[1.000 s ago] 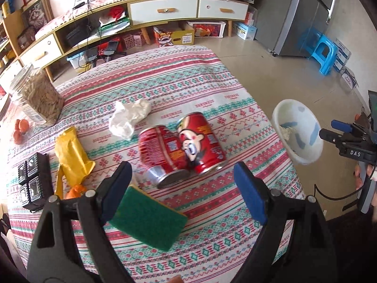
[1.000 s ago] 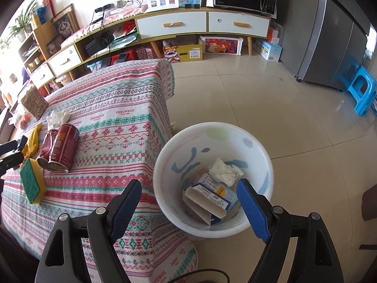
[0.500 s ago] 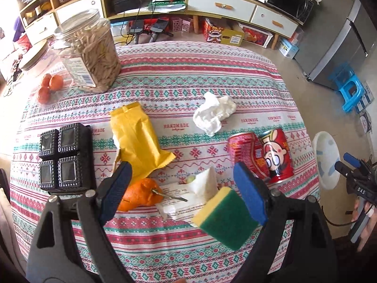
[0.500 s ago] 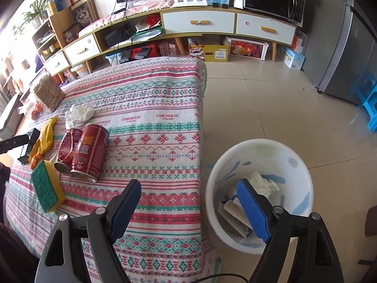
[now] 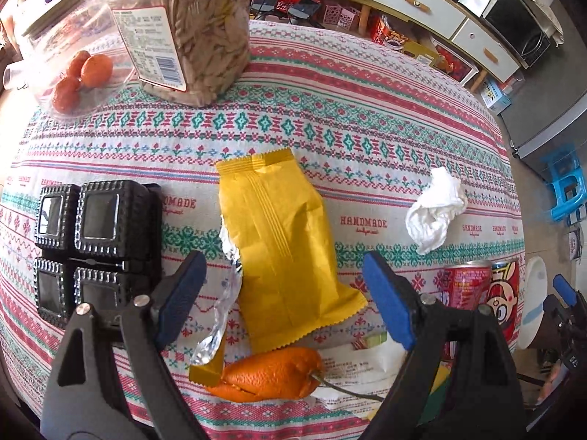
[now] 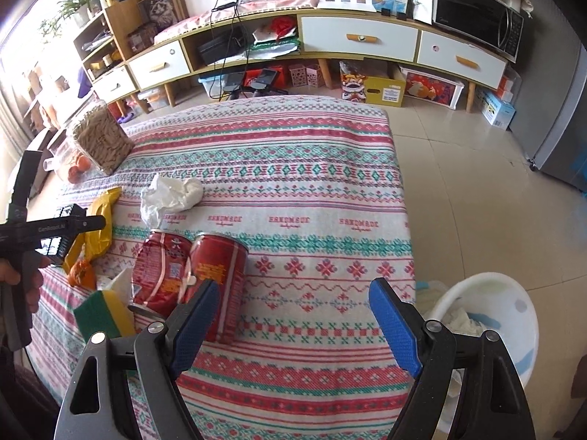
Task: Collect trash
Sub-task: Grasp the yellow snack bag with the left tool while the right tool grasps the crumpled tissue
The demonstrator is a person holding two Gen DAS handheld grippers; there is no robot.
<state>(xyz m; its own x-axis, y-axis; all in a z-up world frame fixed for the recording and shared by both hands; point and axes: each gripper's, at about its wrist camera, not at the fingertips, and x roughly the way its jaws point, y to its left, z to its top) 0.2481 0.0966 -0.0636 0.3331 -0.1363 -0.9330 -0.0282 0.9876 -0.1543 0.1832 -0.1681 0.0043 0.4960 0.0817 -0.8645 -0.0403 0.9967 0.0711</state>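
The green sponge (image 5: 436, 392) is almost wholly hidden behind the left gripper's (image 5: 284, 295) right arm at the lower right of the left wrist view, and the two red cans (image 5: 480, 293) are cut off by that same arm. The printed paper (image 5: 359, 374) under the orange peel (image 5: 271, 374) is too blurred to read.

Half a second ago the left gripper framed the peel and sponge; now its blue pads stand wide apart around the lower end of the yellow wrapper (image 5: 279, 249), holding nothing, and the seed jar (image 5: 187, 25) fills the upper left. The right gripper (image 6: 293, 324), pads also spread and empty, has swung further over the tablecloth (image 6: 312, 190), so the white bin (image 6: 513, 315) has slid to the lower right edge.

That bin holds crumpled white paper (image 6: 462, 324). A clear tub (image 5: 47, 69) at upper left holds small oranges (image 5: 82, 77). The crumpled tissue (image 5: 434, 216) lies mid-right on the cloth.
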